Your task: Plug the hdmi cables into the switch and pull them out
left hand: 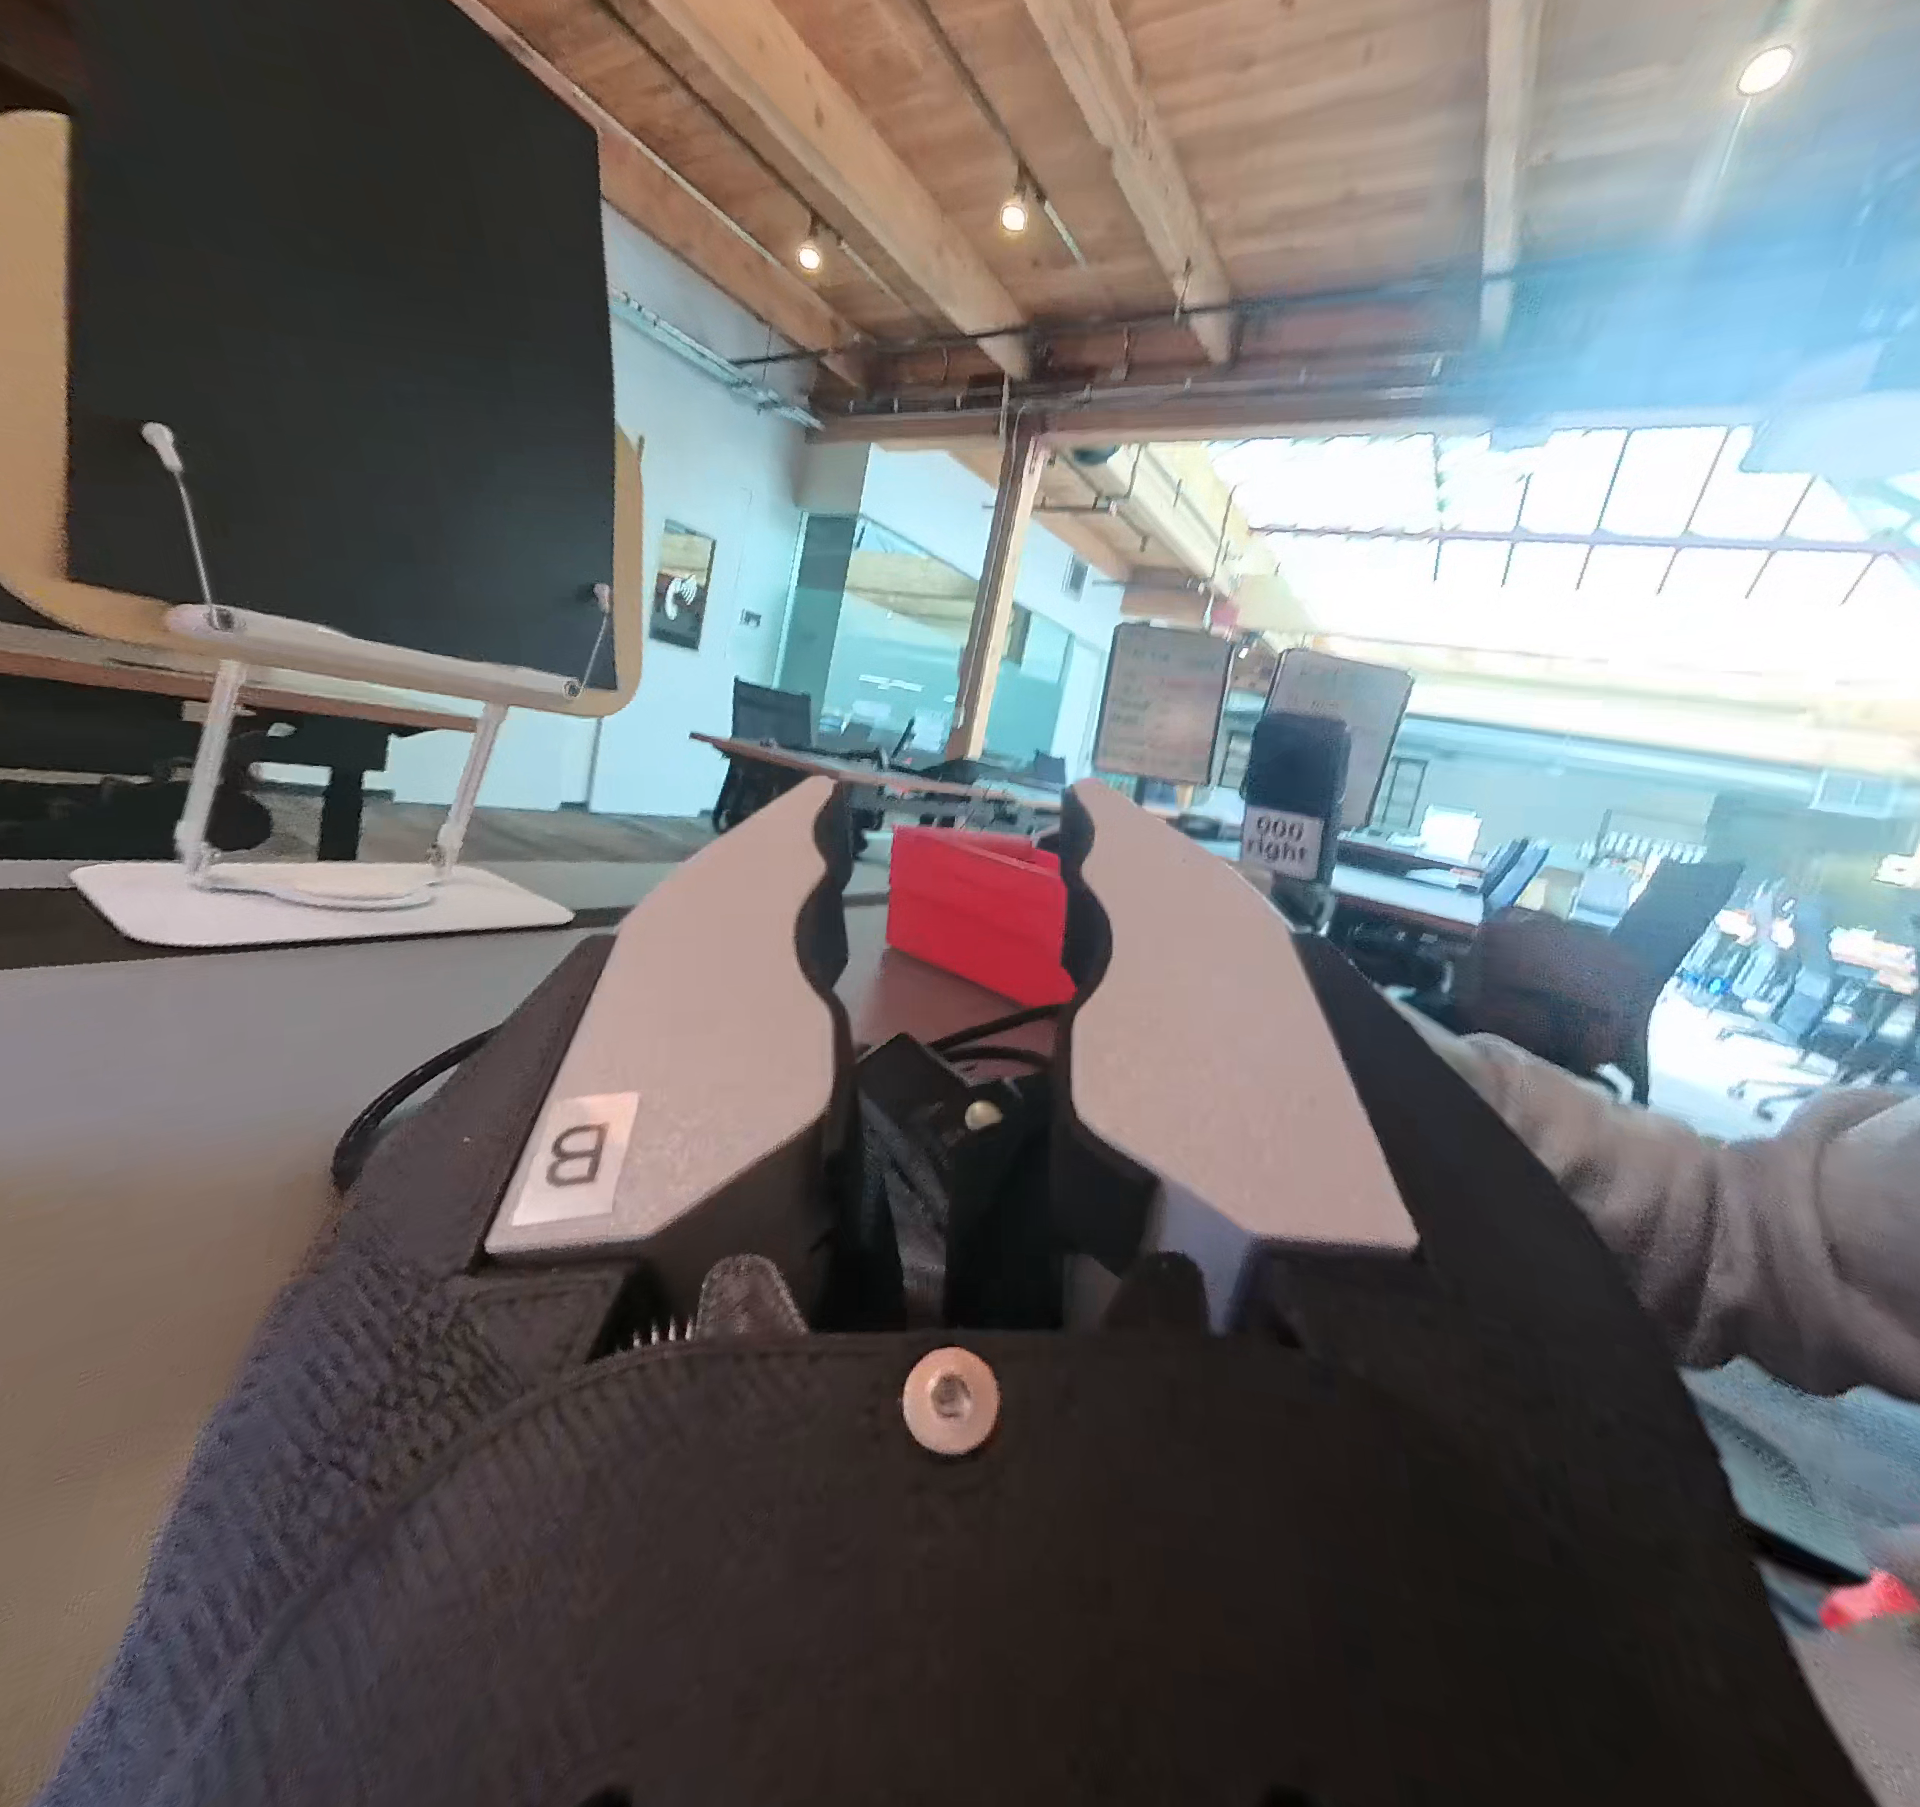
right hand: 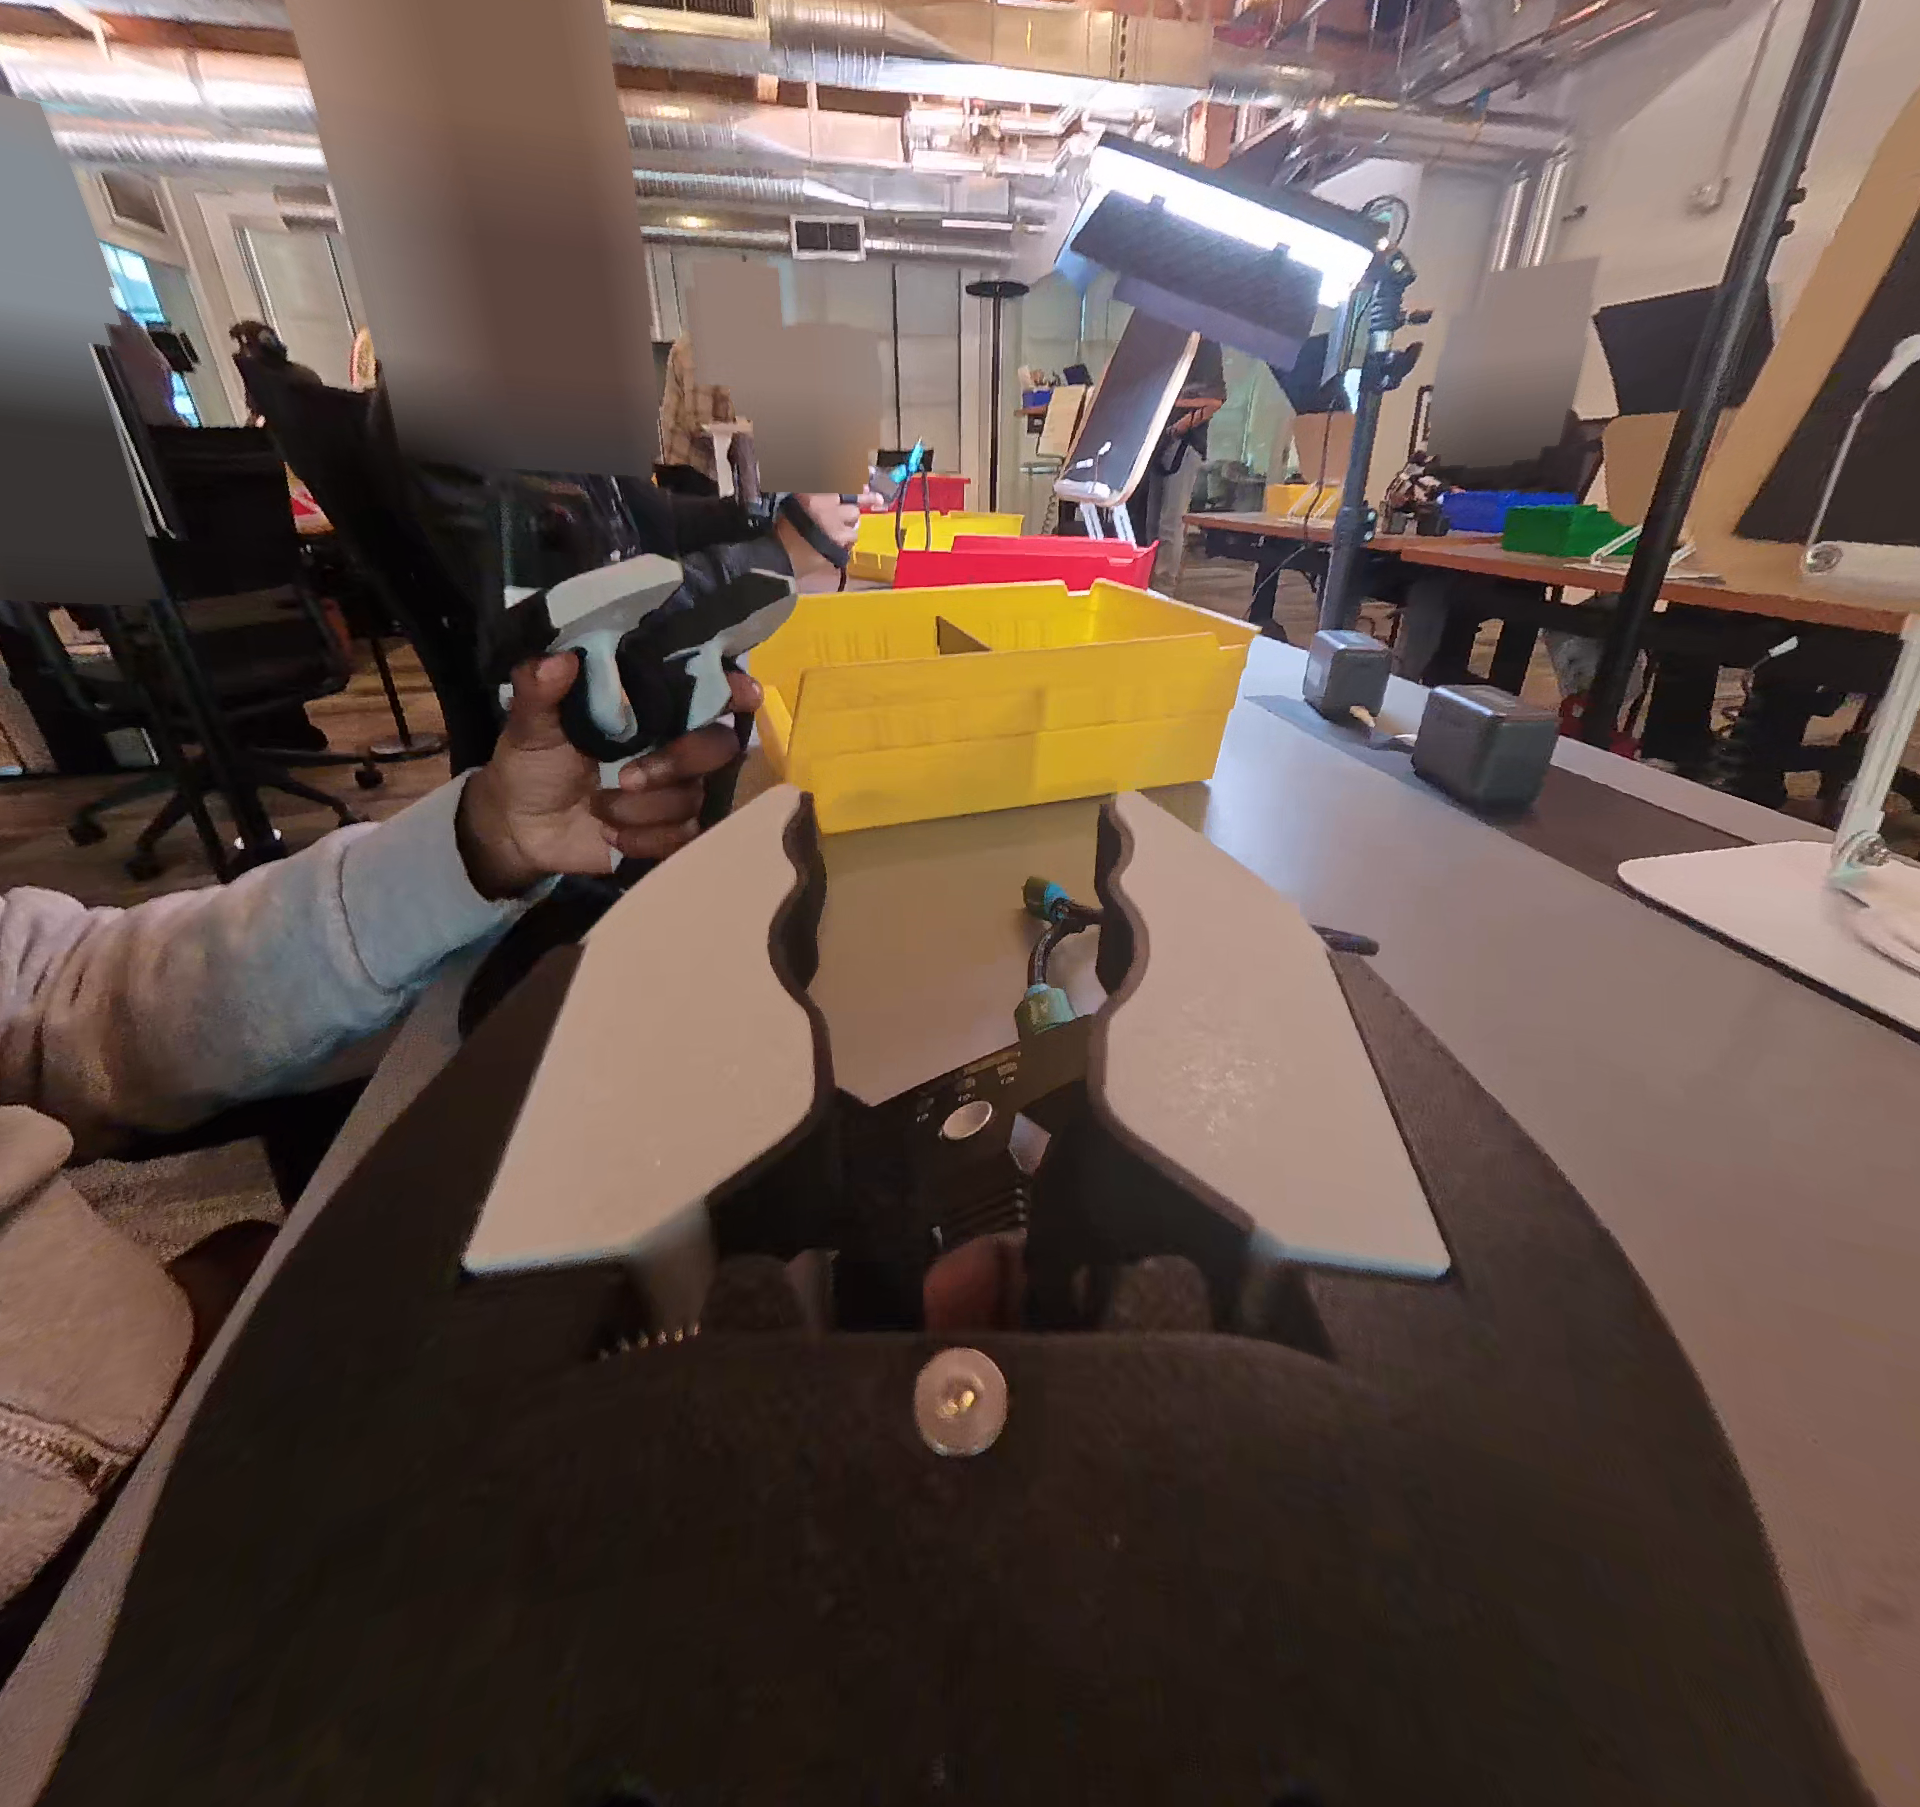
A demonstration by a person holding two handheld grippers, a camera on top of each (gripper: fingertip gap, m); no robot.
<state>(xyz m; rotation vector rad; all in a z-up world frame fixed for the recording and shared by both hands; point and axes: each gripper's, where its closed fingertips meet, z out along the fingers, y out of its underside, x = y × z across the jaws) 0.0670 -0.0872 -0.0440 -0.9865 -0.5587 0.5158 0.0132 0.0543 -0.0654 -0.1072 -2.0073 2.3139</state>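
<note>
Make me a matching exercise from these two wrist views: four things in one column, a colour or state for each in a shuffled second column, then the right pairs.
Things:
1. storage bin just past the right gripper's fingertips
2. box seen between the left gripper's fingers
3. right gripper
4. connector caps on the cable near the switch

Colours or states:
A. red
B. open, nothing between its fingers
C. yellow
D. teal

Pairs: 1-C, 2-A, 3-B, 4-D
</note>
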